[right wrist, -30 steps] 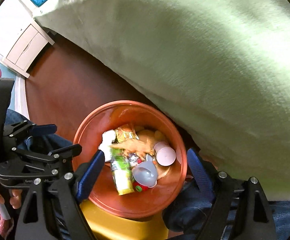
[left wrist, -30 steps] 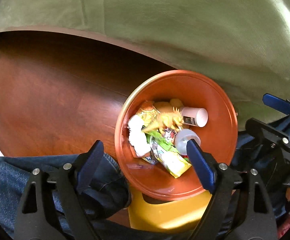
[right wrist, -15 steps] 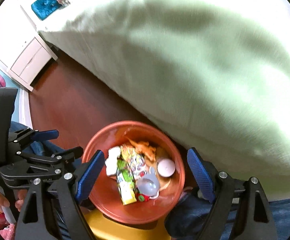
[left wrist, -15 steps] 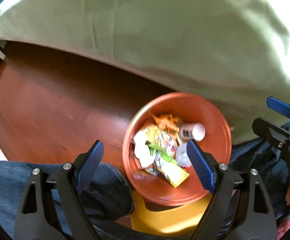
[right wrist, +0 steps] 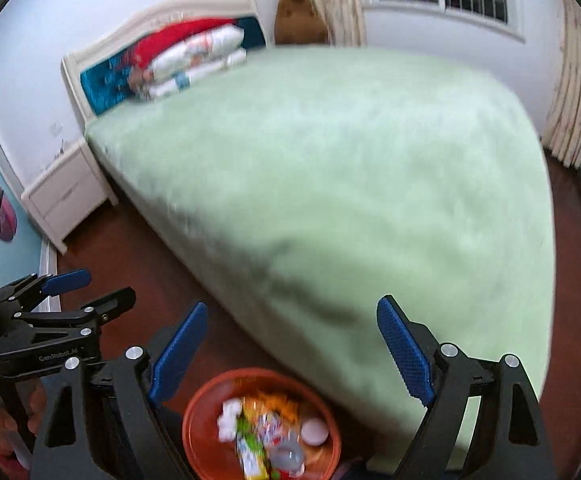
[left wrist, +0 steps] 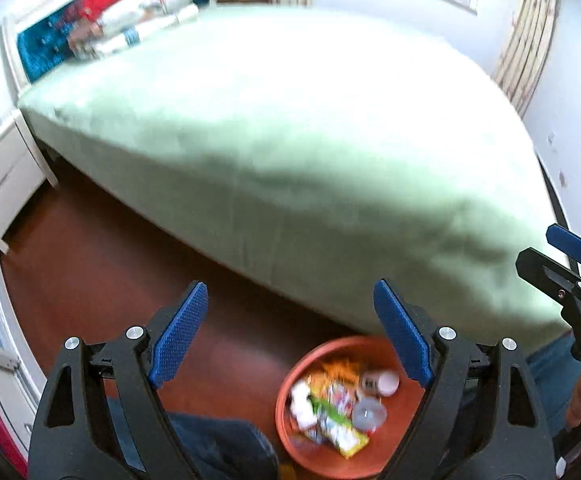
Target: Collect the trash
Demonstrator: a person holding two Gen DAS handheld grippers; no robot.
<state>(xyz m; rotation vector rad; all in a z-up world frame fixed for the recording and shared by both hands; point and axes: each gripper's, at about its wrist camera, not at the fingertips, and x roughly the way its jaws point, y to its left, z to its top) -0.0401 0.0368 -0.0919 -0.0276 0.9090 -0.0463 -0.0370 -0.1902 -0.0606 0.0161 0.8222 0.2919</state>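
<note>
Both grippers hanging wide apart, gripping nothing — over bin by bed.

L wrist: left gripper (left wrist: 290, 336) is gaping; bin (left wrist: 290, 436) w/ trash (left wrist: 338, 408) is sitting low on floor (left wrist: 90, 264), beside bed (left wrist: 290, 140). R wrist: right gripper (right wrist: 290, 352) is gaping too — bin (right wrist: 194, 420) below, trash (right wrist: 266, 432) inside.

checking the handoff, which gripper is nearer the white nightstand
Left. The nightstand stands by the bed's head, on the left gripper side; the right gripper hangs open beside it, further toward the bed's foot, above the orange bin.
</note>
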